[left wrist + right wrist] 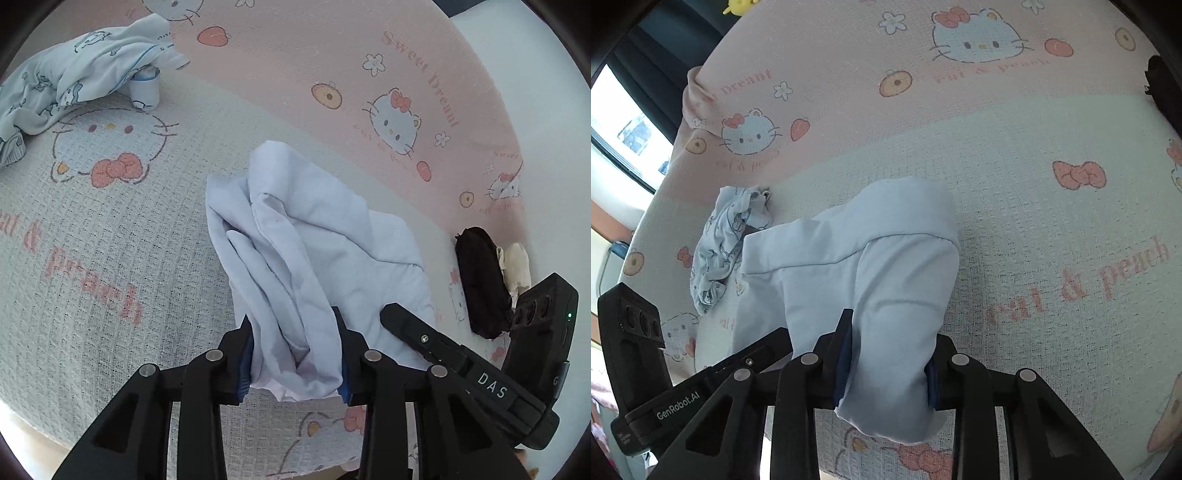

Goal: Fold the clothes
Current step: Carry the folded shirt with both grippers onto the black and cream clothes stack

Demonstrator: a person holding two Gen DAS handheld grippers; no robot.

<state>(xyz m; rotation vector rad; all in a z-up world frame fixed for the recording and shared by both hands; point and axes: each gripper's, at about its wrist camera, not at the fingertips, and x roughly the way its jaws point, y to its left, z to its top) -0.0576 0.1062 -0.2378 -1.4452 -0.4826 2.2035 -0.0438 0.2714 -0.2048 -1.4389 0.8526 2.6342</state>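
A plain pale blue garment [314, 236] is crumpled on the cat-print bedspread [110, 240]. My left gripper [295, 354] is shut on a bunched edge of it, with cloth squeezed between the blue pads [246, 356]. In the right wrist view the same garment [879, 258] hangs in a thick fold from my right gripper [886, 369], which is shut on it. The two grippers sit close side by side: the right one's black body [480, 373] shows at the lower right of the left view, and the left one's body [683, 398] at the lower left of the right view.
A second pale garment with a printed pattern [74, 74] lies bunched further away on the bed, also visible as a heap [727, 243]. A dark folded item [480, 280] with a cream piece [517, 266] beside it lies to the right. A window [624, 122] is at the left.
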